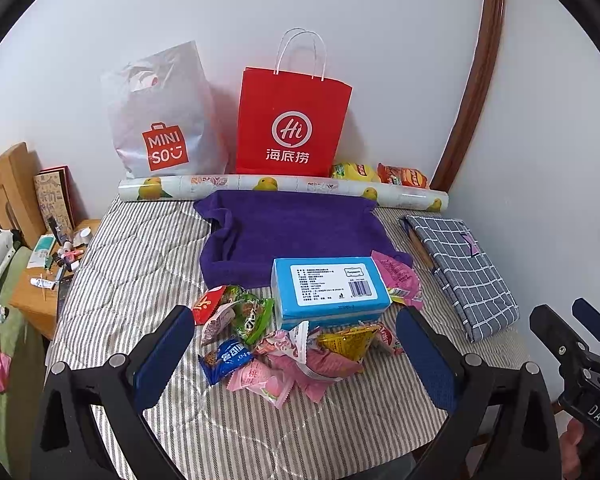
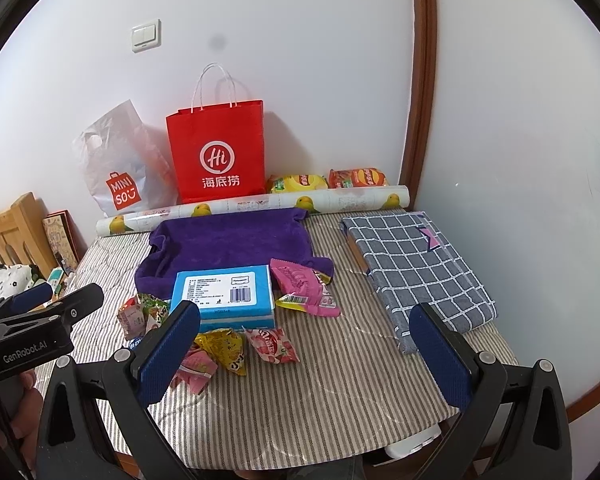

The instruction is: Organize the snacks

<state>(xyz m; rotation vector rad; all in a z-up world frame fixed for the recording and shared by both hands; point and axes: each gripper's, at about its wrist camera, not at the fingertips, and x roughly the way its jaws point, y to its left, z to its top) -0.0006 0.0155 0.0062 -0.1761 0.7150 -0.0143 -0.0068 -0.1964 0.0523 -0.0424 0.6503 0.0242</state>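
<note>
While both tools hover spread wide and empty above a striped table (image 2: 340, 392), a pile of snack packets (image 1: 284, 344) lies heaped on the cloth just ahead of the left tool (image 1: 296, 356), its blue pads flanking the pile without touching it. A blue box (image 1: 328, 288) rests at the pile's far side, partly on a purple towel (image 1: 292, 228), with a pink packet (image 2: 304, 284) just beside its right end. Behind the towel a rolled fruit-print sheet (image 1: 284, 188) runs across the table, and beyond it a red paper bag (image 1: 294, 128) and a white plastic bag (image 1: 160, 120) stand against the wall, with yellow and orange chip bags (image 2: 328, 180) to their right. A folded checked cloth (image 2: 416, 272) fills the right side, near the table's edge. The right tool (image 2: 304, 356) hangs over open striped cloth at the front, the snacks lying ahead and to its left. A cluttered wooden stand (image 1: 40, 300) sits left of the table.
</note>
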